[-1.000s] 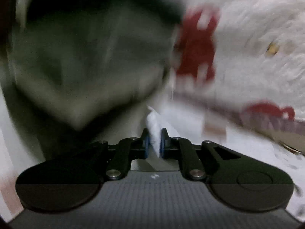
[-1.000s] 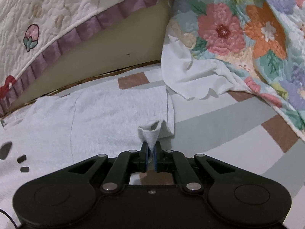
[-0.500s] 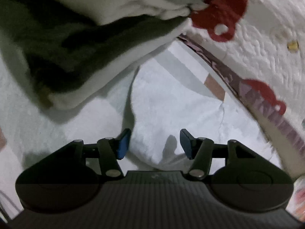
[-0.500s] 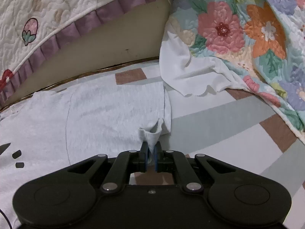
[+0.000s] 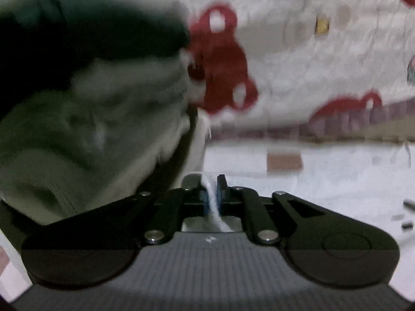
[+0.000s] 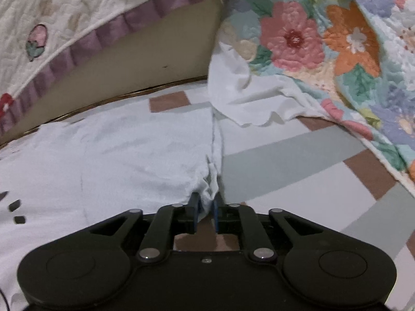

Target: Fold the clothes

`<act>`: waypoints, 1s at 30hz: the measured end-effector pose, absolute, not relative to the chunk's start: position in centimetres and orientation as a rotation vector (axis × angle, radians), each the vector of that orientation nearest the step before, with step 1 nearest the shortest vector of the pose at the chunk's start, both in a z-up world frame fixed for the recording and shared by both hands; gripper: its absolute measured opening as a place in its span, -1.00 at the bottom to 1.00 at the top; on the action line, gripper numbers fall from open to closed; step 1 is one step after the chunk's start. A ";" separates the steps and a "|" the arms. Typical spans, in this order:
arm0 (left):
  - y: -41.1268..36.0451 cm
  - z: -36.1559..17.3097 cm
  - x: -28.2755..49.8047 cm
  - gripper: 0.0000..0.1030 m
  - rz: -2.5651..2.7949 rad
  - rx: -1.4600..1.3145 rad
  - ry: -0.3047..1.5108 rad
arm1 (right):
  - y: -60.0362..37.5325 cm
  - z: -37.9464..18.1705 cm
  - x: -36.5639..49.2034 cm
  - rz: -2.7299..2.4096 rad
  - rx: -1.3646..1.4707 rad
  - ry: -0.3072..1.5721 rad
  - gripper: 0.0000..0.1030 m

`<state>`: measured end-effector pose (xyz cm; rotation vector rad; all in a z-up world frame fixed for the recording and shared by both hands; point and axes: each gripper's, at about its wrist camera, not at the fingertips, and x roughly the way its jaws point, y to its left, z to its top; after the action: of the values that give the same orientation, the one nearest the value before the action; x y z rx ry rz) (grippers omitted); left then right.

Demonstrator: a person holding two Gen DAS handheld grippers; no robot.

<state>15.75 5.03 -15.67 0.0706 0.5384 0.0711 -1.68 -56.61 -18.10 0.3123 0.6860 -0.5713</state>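
Judging from how the pale grey-white cotton T-shirt (image 6: pixel 124 153) lies, spread nearly flat on the checked bedsheet (image 6: pixel 298 171) ahead and left of the right claw (image 6: pixel 206 211), folding is barely begun. The shirt's bunched edge is pinched in that nearly closed claw. A thin white fold (image 5: pixel 211 197) is clamped in the closed left claw (image 5: pixel 212 197); the blurred dark-and-grey pile of clothes (image 5: pixel 85 108) beyond it appears still unfolded.

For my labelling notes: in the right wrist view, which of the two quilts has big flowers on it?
The floral quilt at upper right, with pink and orange flowers. The white quilt at upper left has a purple ruffle.
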 end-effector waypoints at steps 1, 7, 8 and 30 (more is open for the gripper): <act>5.6 -16.1 16.1 -0.73 0.063 0.050 0.587 | -56.7 -18.1 -1.6 -0.585 0.320 0.685 -0.74; 8.7 -17.0 13.8 -0.10 -0.019 -0.149 0.742 | -56.9 -18.2 -3.1 -0.626 0.360 0.659 -0.58; 9.1 -17.0 13.3 -0.05 -0.031 -0.173 0.761 | -57.0 -18.2 -3.4 -0.643 0.375 0.654 -0.58; 5.7 -21.8 12.3 -0.57 -0.169 0.082 0.729 | -51.3 -17.8 -5.6 -0.282 0.535 0.725 -0.06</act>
<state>12.33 5.69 -21.78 0.0819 0.7292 -0.1694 -5.57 -51.31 -17.82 0.5351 0.7253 -0.2822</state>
